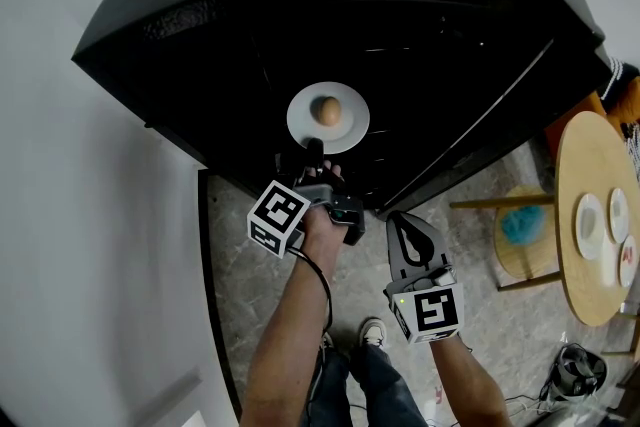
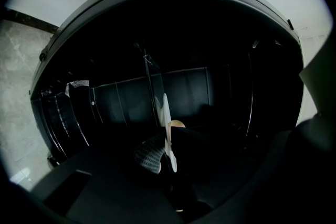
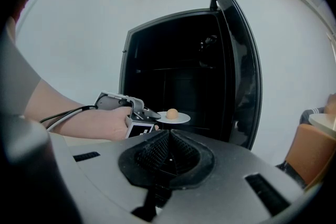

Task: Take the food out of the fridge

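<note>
A white plate (image 1: 345, 127) bearing a round brown piece of food (image 1: 327, 110) is held level at the mouth of the open black fridge (image 1: 300, 5). My left gripper (image 1: 313, 153) is shut on the plate's near rim. In the left gripper view the plate (image 2: 166, 113) stands edge-on between the jaws, the food (image 2: 178, 124) just behind it. The right gripper view shows the plate (image 3: 181, 119) and food (image 3: 171, 113) in front of the dark fridge interior. My right gripper (image 1: 404, 237) hangs back to the right, shut and holding nothing.
The fridge door (image 3: 242, 71) stands open to the right. A round wooden table (image 1: 578, 177) with small plates is at the far right, a stool (image 1: 520, 227) beside it. An orange seat (image 3: 315, 150) shows at the right gripper view's edge. The person's shoe (image 1: 373, 331) rests on the stone floor.
</note>
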